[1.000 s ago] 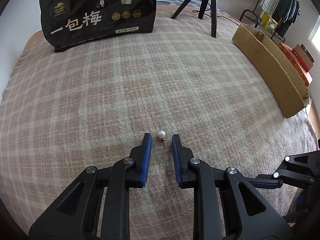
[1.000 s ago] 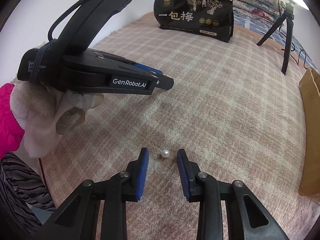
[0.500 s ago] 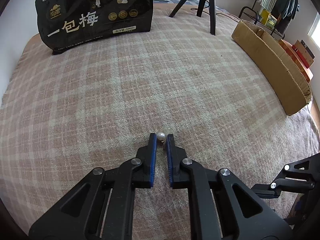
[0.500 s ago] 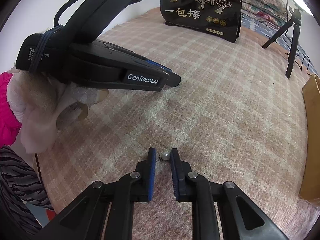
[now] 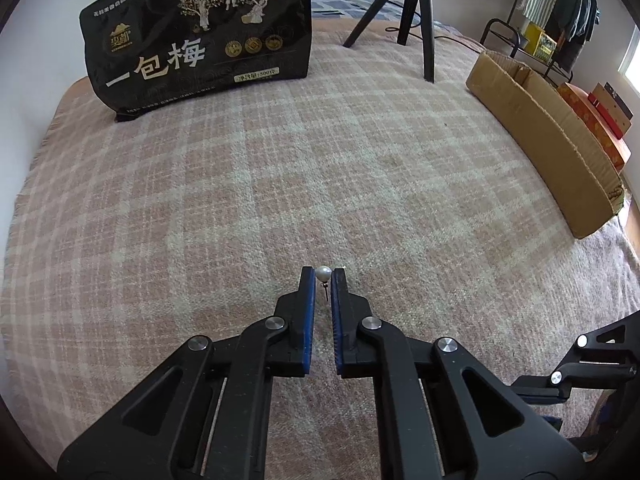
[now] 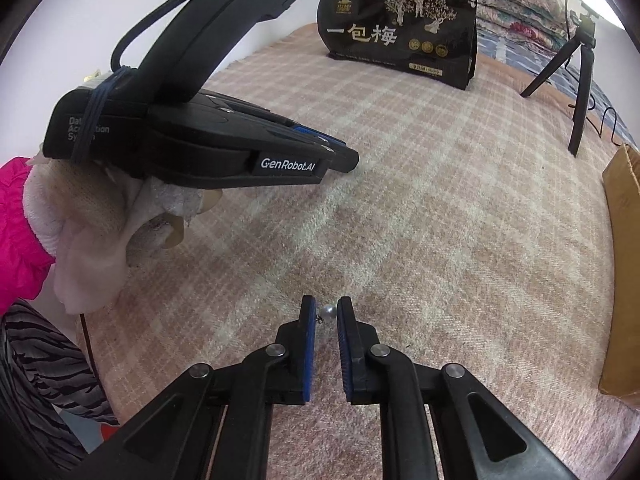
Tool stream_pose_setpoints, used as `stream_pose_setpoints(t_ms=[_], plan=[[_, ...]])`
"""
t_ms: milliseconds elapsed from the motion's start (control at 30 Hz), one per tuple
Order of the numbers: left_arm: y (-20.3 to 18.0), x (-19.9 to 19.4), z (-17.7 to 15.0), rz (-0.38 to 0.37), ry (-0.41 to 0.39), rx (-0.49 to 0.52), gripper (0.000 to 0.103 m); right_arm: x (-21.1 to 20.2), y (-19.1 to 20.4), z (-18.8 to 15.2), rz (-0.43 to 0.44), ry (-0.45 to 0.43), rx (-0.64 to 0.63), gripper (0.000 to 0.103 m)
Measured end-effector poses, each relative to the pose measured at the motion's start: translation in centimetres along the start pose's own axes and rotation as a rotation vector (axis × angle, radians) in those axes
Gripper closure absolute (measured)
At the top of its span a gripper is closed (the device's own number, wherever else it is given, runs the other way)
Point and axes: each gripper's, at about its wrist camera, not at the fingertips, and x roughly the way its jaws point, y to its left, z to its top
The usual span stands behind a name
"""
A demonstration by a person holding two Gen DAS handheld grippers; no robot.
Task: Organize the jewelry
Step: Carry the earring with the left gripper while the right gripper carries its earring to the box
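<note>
On the pink plaid blanket (image 5: 280,184), my left gripper (image 5: 324,280) is shut on a white pearl stud earring (image 5: 323,273), held at its very tips with the thin post pointing down. In the right wrist view a second pearl stud earring (image 6: 329,312) lies crosswise between the blue pads (image 6: 309,332) of my right gripper (image 6: 326,309). Its jaws are closing, with the pearl against the right pad and the post end against the left one. The left gripper (image 6: 344,154) also shows up and to the left in that view, carried by a gloved hand (image 6: 92,232).
A black snack bag (image 5: 200,40) stands at the far edge of the blanket. A black tripod (image 5: 416,8) stands to its right. A long cardboard box (image 5: 552,148) runs along the right side. Folded quilts (image 6: 520,0) lie behind the bag.
Both pairs of jaws have narrowed from wide apart around their pearls to pinching them. Neither hand has shifted much over the blanket.
</note>
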Motion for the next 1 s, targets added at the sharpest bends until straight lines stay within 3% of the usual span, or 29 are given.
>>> stream_pose_setpoints(t_ms=[533,1000], plan=[[-0.3,-2.2,1.3,0.008,-0.059,-0.018,0.097,-2.0,-1.5,0.0,0.002,-0.048,0.055,0.097],[-2.3,-4.9,3.6,-0.034,-0.139,-0.019,0.098,-7.2,-4.7,1.0,-0.029,-0.163,0.141,0.097]])
